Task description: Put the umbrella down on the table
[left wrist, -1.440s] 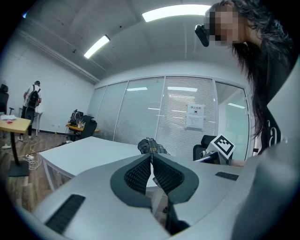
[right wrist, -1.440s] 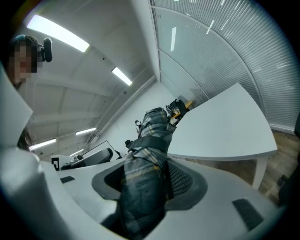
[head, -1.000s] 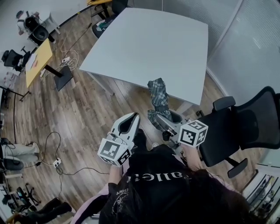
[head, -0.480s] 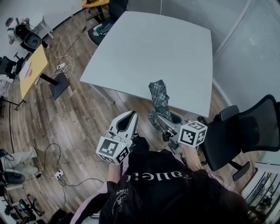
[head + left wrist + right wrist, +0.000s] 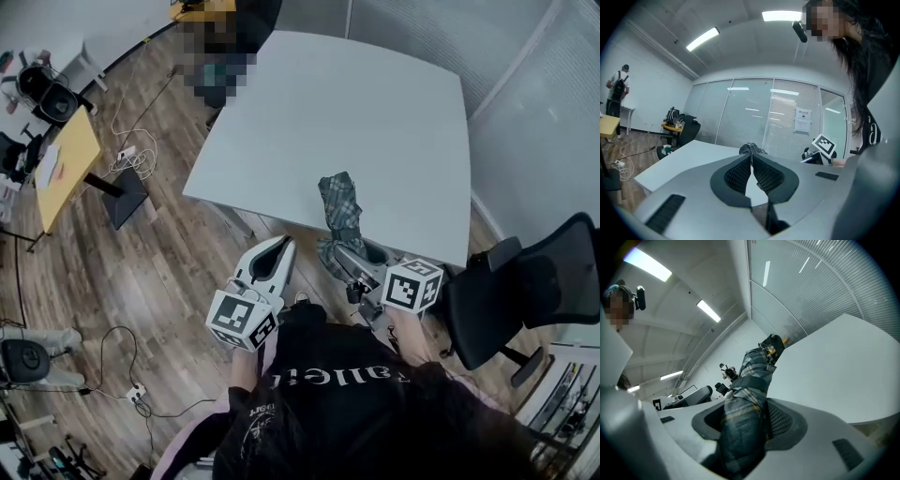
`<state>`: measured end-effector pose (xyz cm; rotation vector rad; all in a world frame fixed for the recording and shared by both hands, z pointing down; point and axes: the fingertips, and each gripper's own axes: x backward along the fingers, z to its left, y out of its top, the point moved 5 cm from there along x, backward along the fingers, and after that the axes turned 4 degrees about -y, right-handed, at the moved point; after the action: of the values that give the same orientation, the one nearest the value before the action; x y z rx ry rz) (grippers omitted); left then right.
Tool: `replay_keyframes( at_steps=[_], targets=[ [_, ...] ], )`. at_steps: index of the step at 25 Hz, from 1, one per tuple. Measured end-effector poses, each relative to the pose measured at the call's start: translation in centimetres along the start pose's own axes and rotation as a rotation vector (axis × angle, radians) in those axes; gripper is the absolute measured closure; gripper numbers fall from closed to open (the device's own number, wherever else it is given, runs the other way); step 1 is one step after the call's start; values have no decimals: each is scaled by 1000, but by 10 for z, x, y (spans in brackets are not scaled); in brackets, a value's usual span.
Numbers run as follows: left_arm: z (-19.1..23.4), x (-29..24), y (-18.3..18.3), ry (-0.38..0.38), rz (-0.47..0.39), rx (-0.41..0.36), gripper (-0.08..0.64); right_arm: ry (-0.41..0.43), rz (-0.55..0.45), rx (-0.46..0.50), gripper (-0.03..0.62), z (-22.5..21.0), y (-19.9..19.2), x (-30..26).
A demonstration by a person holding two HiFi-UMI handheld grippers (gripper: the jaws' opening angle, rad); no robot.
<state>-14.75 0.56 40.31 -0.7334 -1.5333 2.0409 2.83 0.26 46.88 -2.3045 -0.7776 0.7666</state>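
Right gripper [image 5: 349, 264] is clamped on the umbrella [image 5: 338, 208], a folded plaid one. Its jaws press both sides of the wrapped canopy, near the lower end. The umbrella sticks out ahead of the jaws, angled up, and its far end reaches over the table [image 5: 356, 112] at the near edge. It looks clear of the tabletop, but contact is hard to judge from the head view. The handle end is hidden behind the gripper.

Left gripper [image 5: 751, 157] has its jaws together with nothing between them. It is short of the table's near edge, over the wood floor [image 5: 141, 262], beside the right gripper and apart from the umbrella.

A black chair [image 5: 525, 295] stands by the table's near right corner. A yellow desk [image 5: 61, 164] is well left of the table.
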Motion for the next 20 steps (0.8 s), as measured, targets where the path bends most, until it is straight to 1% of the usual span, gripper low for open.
replay_keyframes(
  at_steps=[8,16,20],
  targets=[
    [43,12,2,-30,14,18,529,-43,-13,2,370,15,5,-39],
    [52,1,-6,-60,29,45,529,-82,6,-2,370,3,9,-49],
    [56,-11,1,-61,37,52,529,-96,12,-7,371,-10,27,-54]
  ],
)
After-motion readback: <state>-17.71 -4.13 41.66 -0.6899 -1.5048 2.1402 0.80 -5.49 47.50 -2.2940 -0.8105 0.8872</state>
